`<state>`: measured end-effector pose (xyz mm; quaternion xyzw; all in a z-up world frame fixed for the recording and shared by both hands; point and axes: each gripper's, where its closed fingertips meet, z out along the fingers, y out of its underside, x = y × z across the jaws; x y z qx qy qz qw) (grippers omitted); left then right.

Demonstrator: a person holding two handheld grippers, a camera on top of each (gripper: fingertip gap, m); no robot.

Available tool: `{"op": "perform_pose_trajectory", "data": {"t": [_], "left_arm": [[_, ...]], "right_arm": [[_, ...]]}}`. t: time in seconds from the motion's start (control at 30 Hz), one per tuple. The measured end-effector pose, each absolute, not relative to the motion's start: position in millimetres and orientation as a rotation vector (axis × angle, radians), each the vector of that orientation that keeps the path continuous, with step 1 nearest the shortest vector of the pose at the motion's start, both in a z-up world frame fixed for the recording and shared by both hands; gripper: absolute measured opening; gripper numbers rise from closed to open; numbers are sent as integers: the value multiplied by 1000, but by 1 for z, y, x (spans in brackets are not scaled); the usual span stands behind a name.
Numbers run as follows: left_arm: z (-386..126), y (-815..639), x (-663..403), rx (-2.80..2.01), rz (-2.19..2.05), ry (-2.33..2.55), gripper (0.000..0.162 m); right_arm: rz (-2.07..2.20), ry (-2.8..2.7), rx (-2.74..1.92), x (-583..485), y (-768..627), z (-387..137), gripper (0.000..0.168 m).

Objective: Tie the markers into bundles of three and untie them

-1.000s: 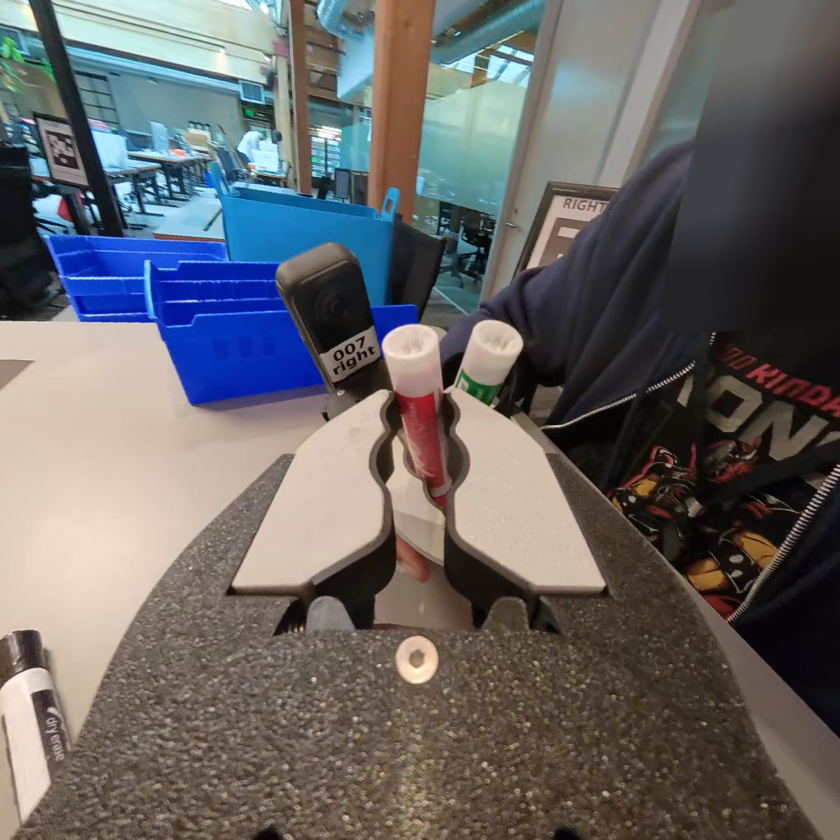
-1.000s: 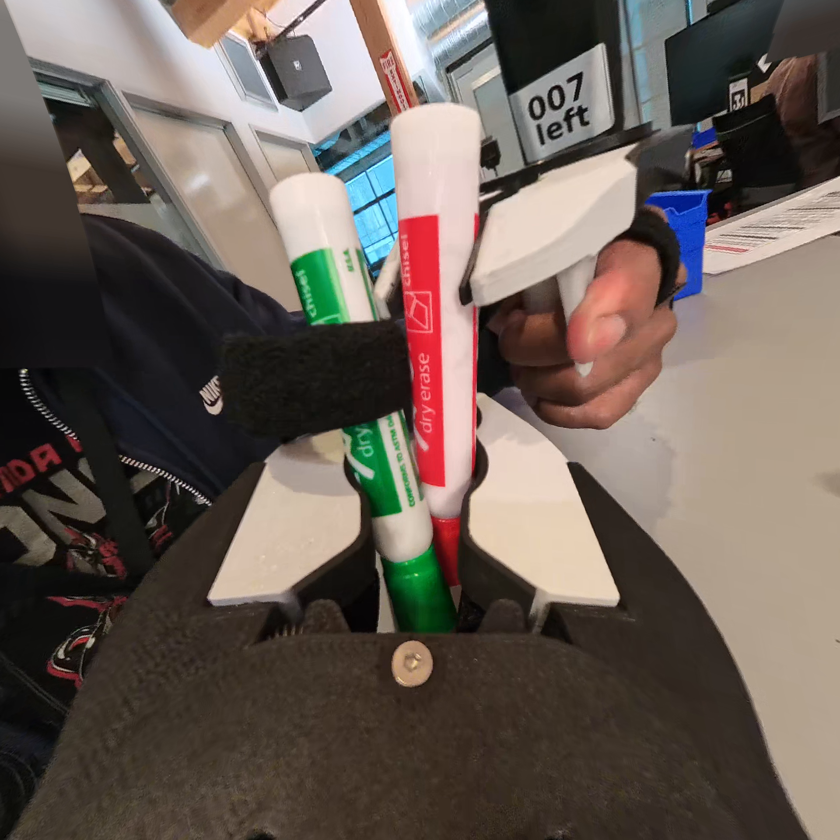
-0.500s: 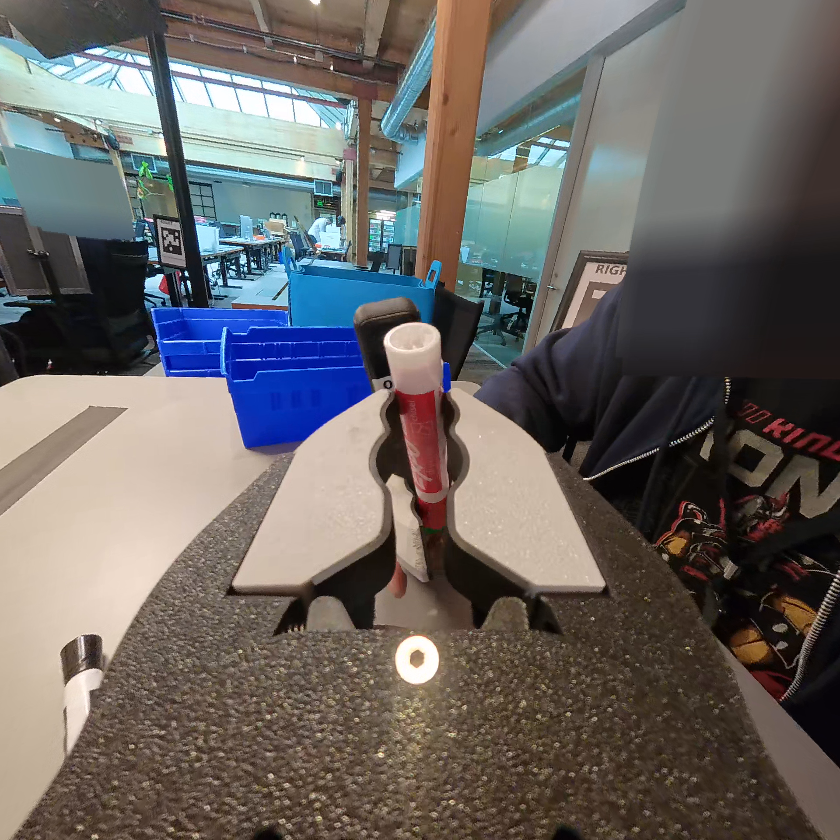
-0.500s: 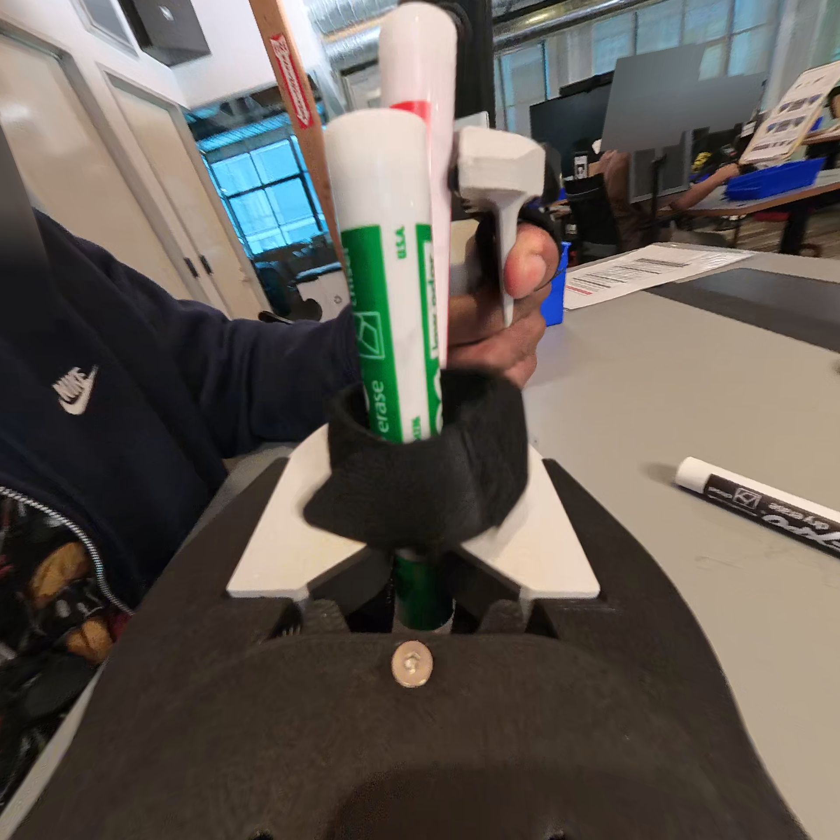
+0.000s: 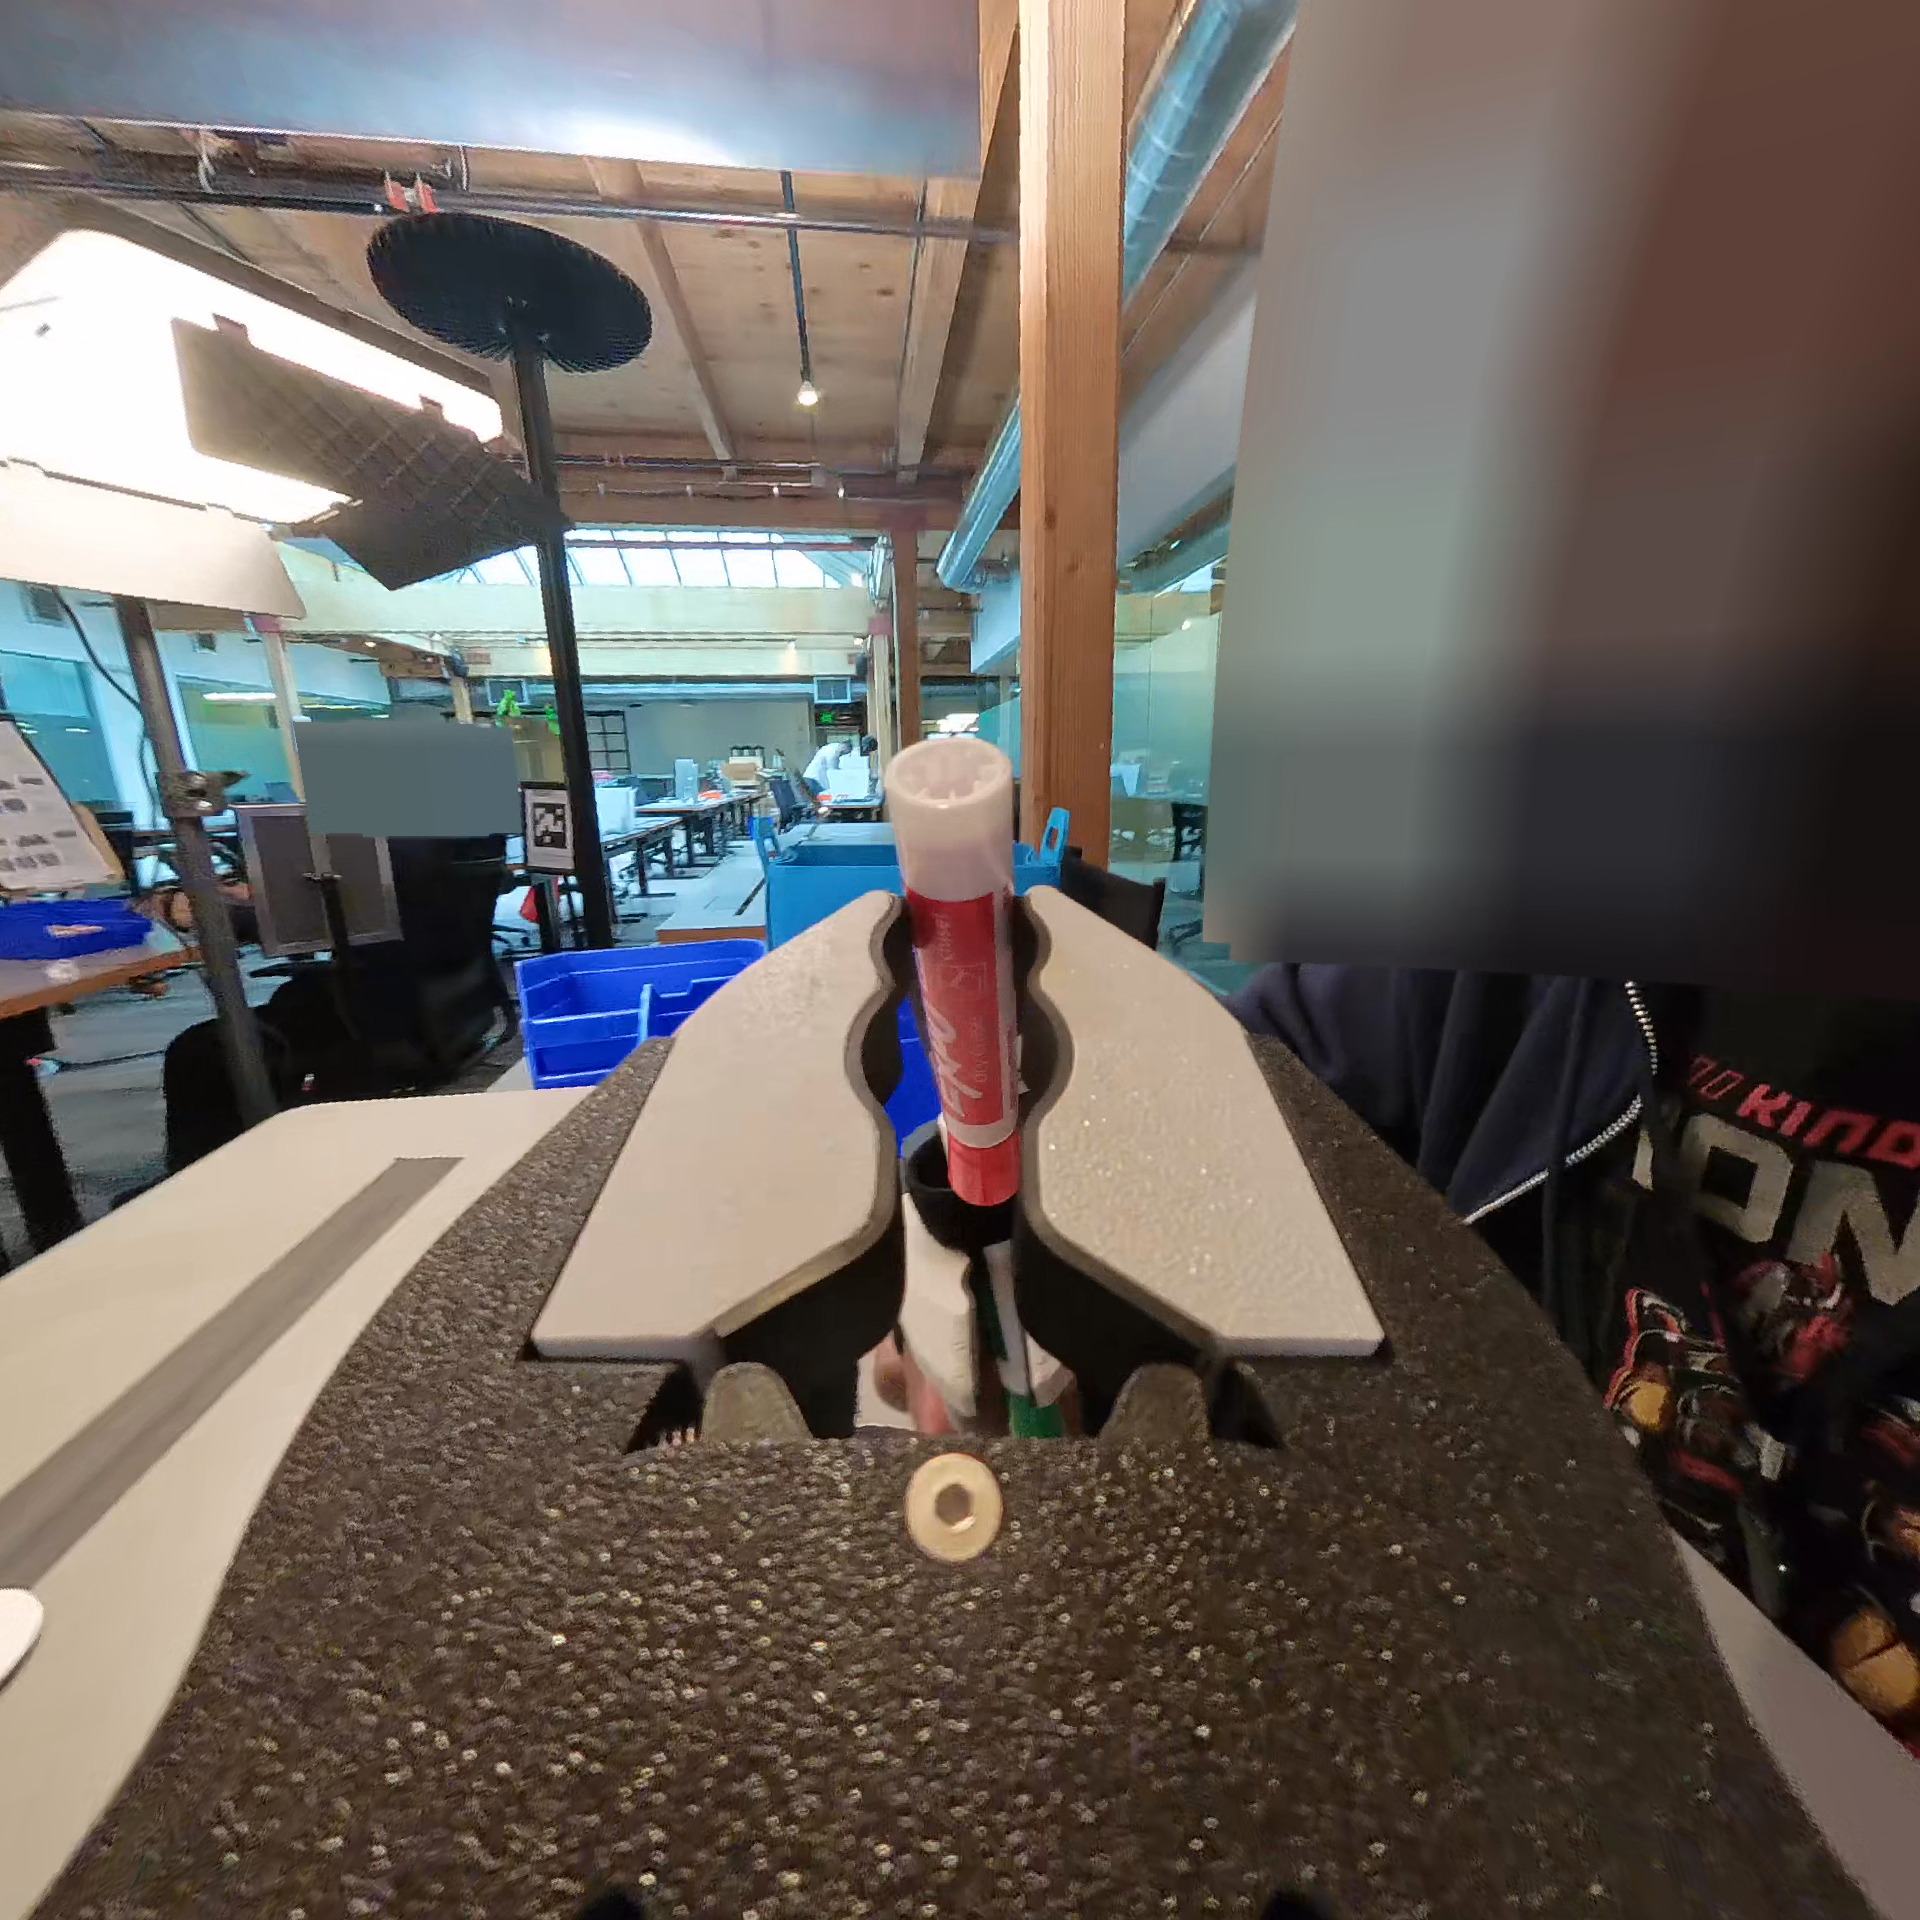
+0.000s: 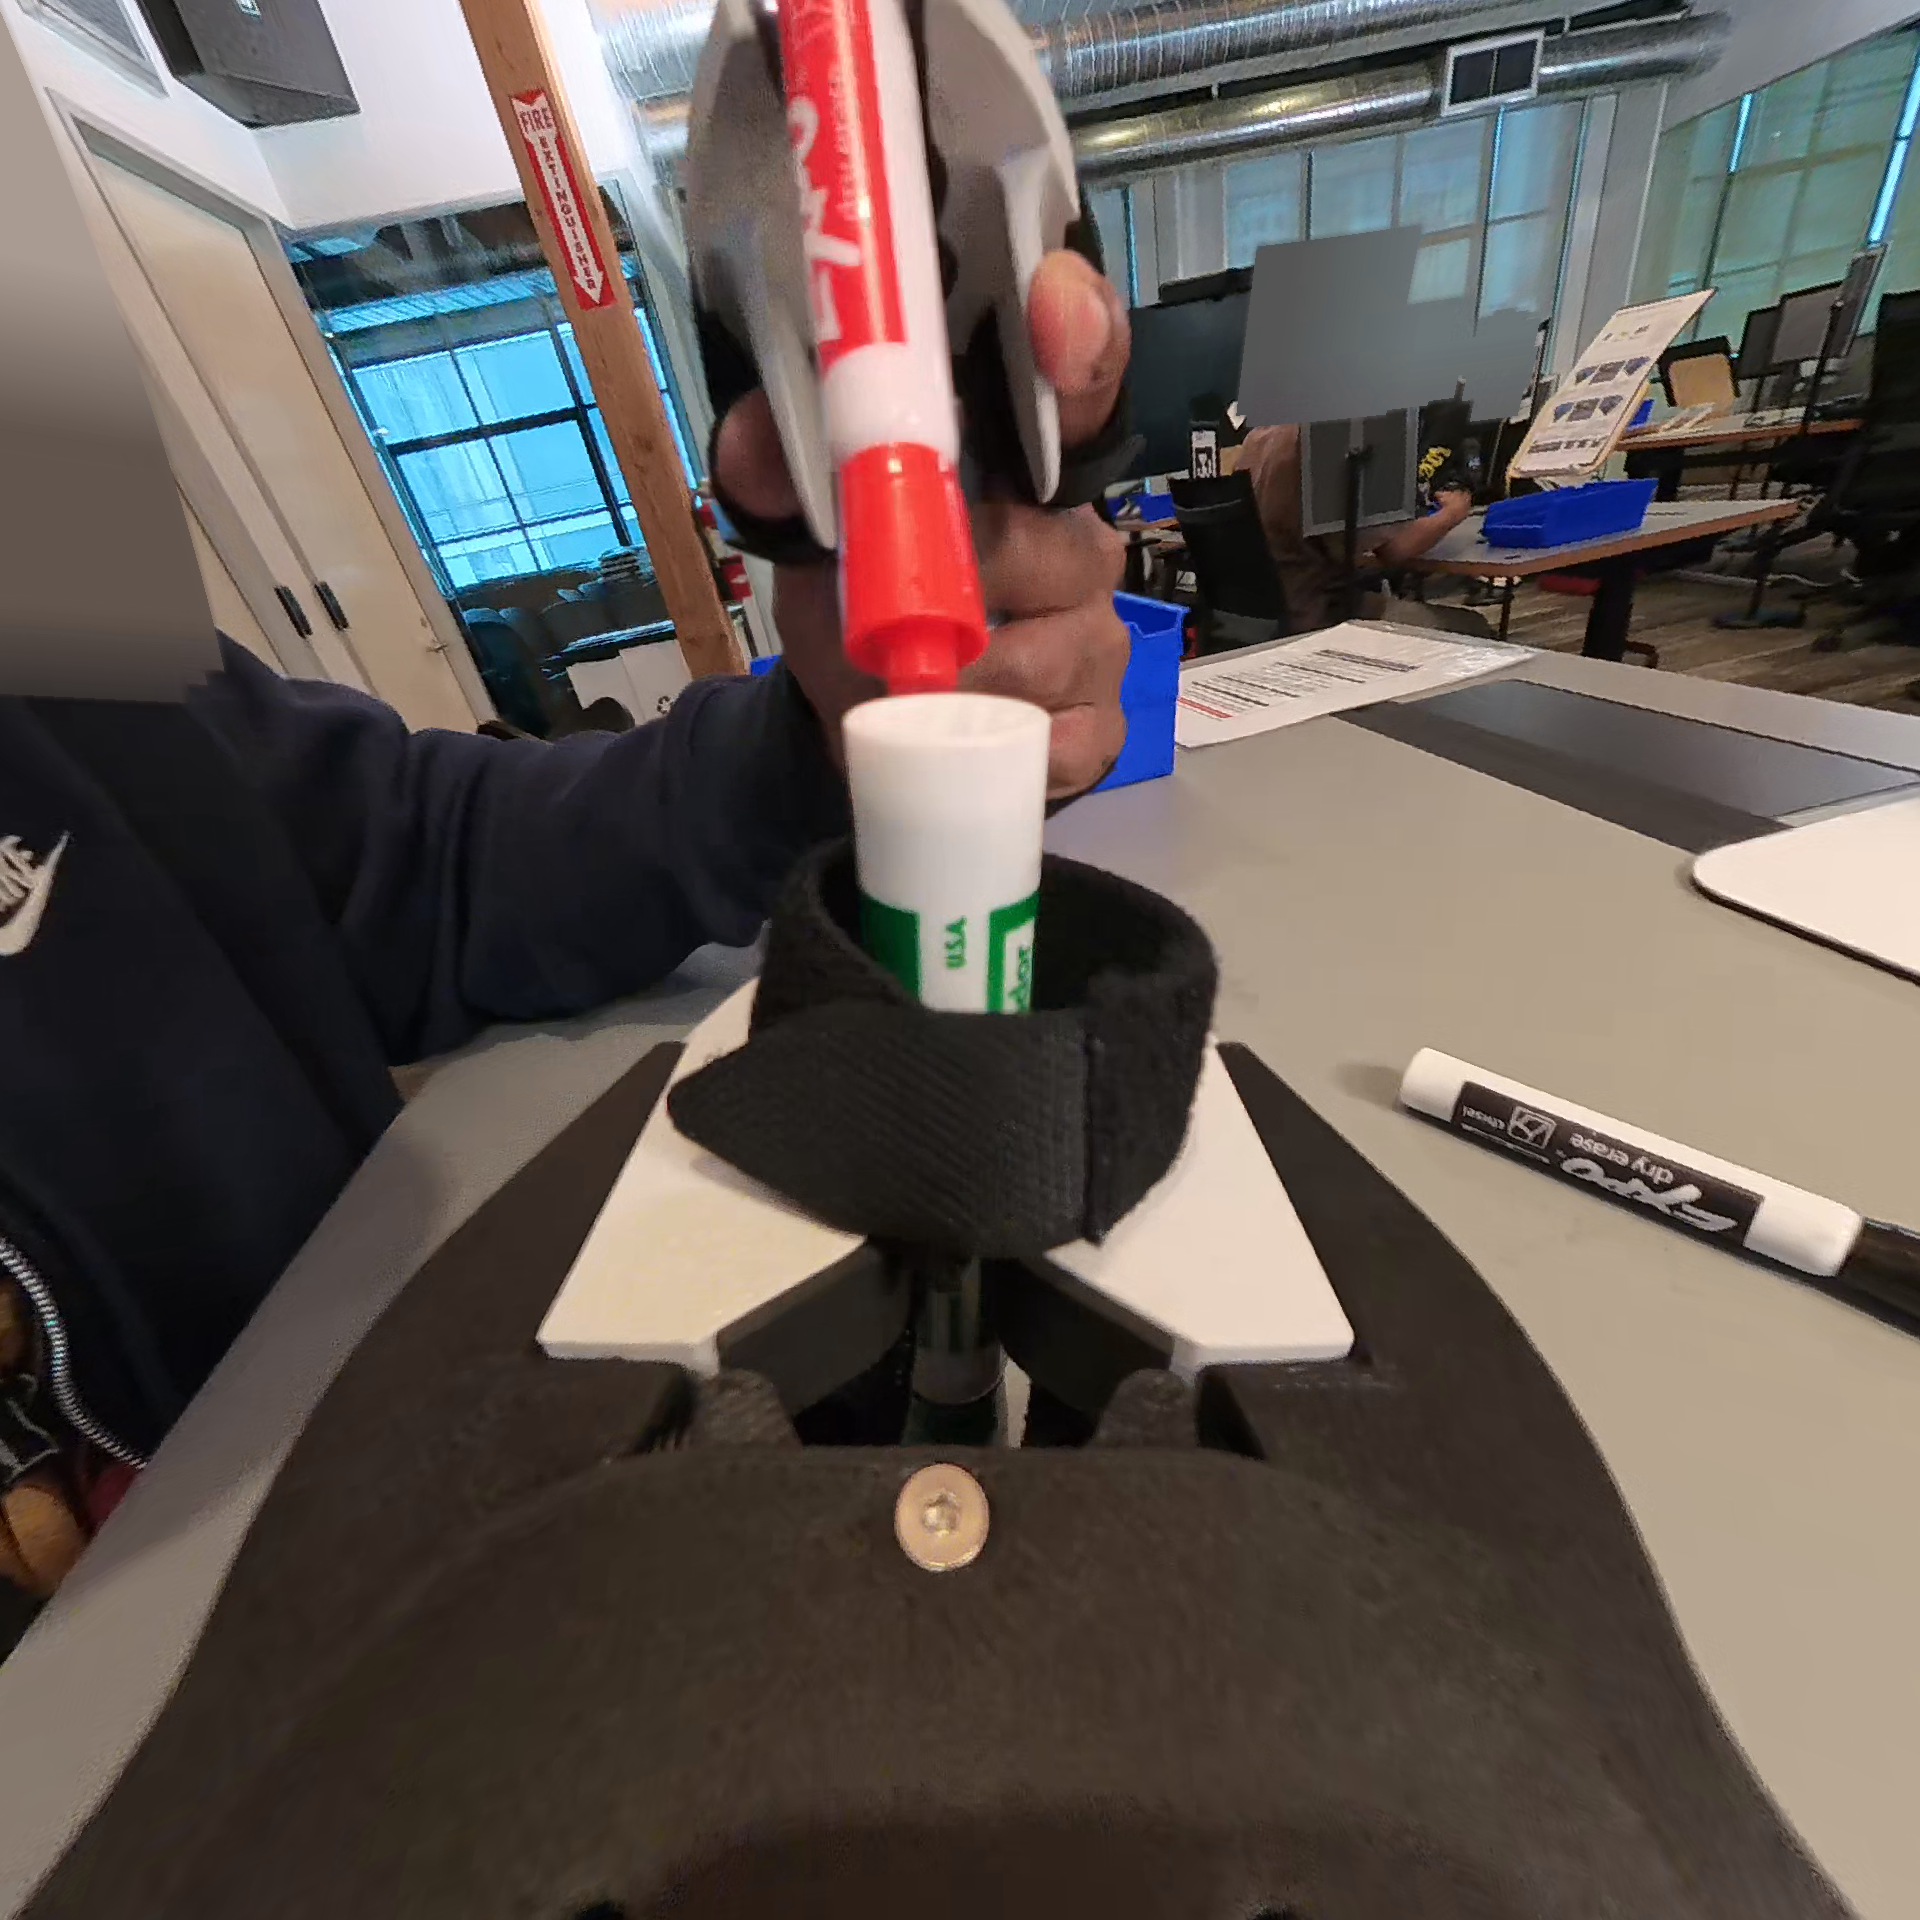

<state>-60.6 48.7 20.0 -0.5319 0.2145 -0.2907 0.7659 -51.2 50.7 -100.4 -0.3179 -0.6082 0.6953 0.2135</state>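
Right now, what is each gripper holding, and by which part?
The left gripper grips the red marker on its barrel. The right gripper holds the green marker near its capped end, hidden under the black strap.

L gripper (image 5: 961, 997): jaws closed tight on a red marker (image 5: 964, 1023), held upright w/ the white end up. In the right wrist view the same gripper (image 6: 883, 239) hangs above the R one, fingers pointing down, marker's red cap lowest. Bare hand (image 6: 1039, 582) wraps its handle, thumb up along the side, dark sleeve (image 6: 436, 831) running off left. R gripper (image 6: 951, 1205): fingers aimed up, clamped on a green marker (image 6: 951, 883) w/ a black strap (image 6: 966, 1101) looped round it, over the counter (image 6: 1455, 935) near its front edge.
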Motion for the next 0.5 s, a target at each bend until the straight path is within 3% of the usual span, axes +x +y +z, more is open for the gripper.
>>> {"op": "perform_pose_trajectory", "data": {"t": [0.23,0.5], "left_arm": [[39,53,-47,-1167,-597,427,18],[16,67,-22,-1366,-661,473,18]], "right_arm": [[1744,-1740,-827,-55,41,-108,10],[1449,-1819,-790,-61,36,-128,10]]}}
